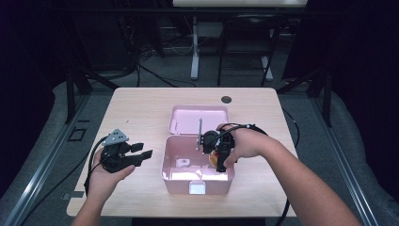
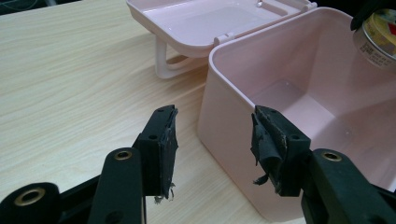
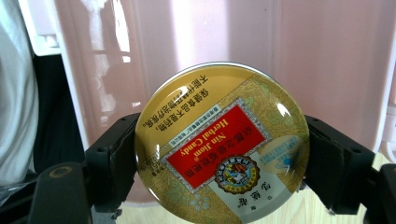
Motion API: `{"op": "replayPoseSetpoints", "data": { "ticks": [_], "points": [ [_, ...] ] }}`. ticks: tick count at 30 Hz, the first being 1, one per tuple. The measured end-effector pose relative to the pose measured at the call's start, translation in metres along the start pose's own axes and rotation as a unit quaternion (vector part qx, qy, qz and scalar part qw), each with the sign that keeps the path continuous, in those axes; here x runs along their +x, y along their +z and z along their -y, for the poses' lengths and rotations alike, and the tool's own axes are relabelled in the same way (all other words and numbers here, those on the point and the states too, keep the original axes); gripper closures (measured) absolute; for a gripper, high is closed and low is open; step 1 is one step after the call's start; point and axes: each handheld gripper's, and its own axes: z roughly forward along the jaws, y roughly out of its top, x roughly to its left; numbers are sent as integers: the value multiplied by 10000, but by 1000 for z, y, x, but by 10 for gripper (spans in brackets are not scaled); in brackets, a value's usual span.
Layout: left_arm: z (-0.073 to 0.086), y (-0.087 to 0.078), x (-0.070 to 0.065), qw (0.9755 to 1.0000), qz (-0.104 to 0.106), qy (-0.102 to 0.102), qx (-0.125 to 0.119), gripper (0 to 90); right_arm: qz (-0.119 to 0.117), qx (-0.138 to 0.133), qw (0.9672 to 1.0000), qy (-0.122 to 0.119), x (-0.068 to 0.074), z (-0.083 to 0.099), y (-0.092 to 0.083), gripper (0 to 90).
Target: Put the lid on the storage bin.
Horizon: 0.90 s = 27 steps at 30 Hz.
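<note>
A pink plastic box [image 1: 197,176] stands open at the table's middle, its lid [image 1: 198,118] laid back behind it. My right gripper [image 1: 217,157] hangs over the box's right side, shut on a round gold candy tin [image 3: 222,142] with a red label; both jaws press the tin's rim. The tin [image 2: 377,35] also peeks in at the top right of the left gripper view, above the box [image 2: 289,100]. My left gripper [image 1: 141,151] is open and holds nothing, just left of the box, its fingertips [image 2: 163,140] near the box's outer wall.
The wooden table [image 1: 136,113] has bare surface left of and behind the box. A dark round grommet [image 1: 226,99] sits near the far edge. Beyond the table are desk legs and cables on a grey floor.
</note>
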Motion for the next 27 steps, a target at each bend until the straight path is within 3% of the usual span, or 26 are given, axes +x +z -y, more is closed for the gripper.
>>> {"op": "replayPoseSetpoints", "data": {
  "ticks": [13, 21, 27],
  "points": [
    [1, 1, 1, 10000, -8, -10, -6, 499, 1, 46, 9999, -128, 0, -3, 12, 199],
    [1, 1, 0, 10000, -10, -10, -10, 499, 63, 45, 9999, -104, 0, -3, 12, 199],
    [1, 1, 0, 10000, -12, -4, -9, 499, -26, -29, 10000, -24, -1, -2, 21, 199]
  ]
}}
